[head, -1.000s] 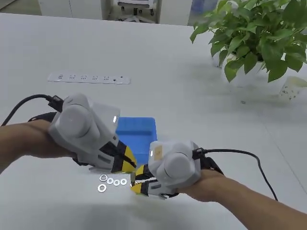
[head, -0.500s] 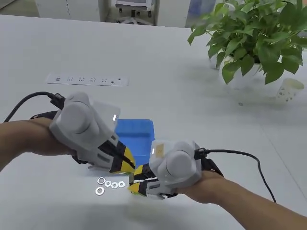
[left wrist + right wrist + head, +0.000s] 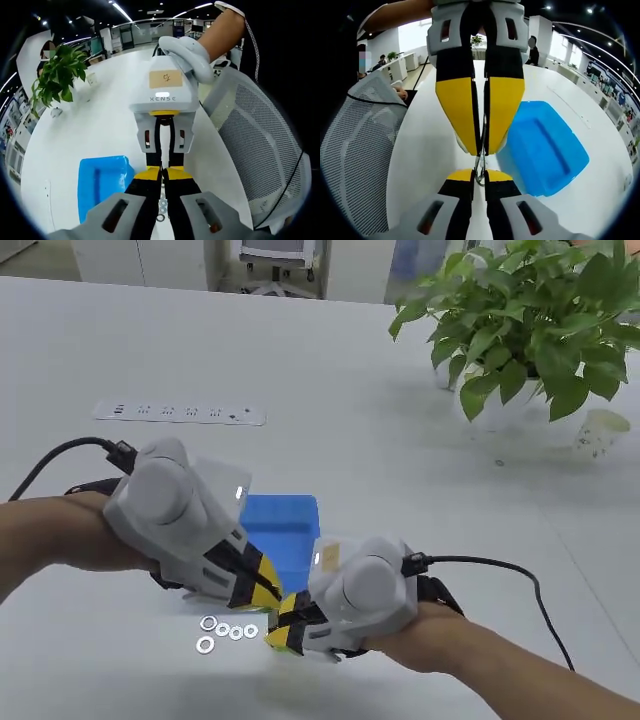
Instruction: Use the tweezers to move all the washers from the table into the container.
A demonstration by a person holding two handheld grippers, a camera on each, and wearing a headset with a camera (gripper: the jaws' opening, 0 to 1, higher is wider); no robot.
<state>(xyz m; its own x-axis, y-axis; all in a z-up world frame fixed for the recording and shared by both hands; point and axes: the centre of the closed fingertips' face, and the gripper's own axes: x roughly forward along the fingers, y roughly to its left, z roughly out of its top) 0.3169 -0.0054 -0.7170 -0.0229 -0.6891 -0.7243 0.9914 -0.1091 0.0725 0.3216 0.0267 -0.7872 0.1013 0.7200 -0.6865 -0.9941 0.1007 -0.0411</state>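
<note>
Right gripper (image 3: 283, 628), in the lower middle of the head view, has its jaws pressed together on the tweezers (image 3: 480, 167). In the right gripper view these show as a thin metal strip standing up from between its yellow tips. Left gripper (image 3: 262, 585) points at it tip to tip from the upper left. In the right gripper view it comes down from the top of the frame, and its yellow jaws are closed to a slit on the upper part of the same strip.

Five washers (image 3: 226, 631) lie on the bench (image 3: 380, 470) just left of the two sets of tips: four in a short row and one just below the row's left end. All of them are outside the container (image 3: 283, 525). That is a shallow blue tray just above the grippers in the head view, with its lower left part hidden behind the left gripper.

Each gripper is held in a hand, and a black cable (image 3: 480, 562) trails off to the right from the right one. Further up the bench, a white power strip (image 3: 180, 412) lies at the upper left. A leafy green plant (image 3: 520, 320) stands at the upper right, with a pale cup (image 3: 600, 430) beside it. In the left gripper view, a mesh chair back (image 3: 250, 150) shows at the right.
</note>
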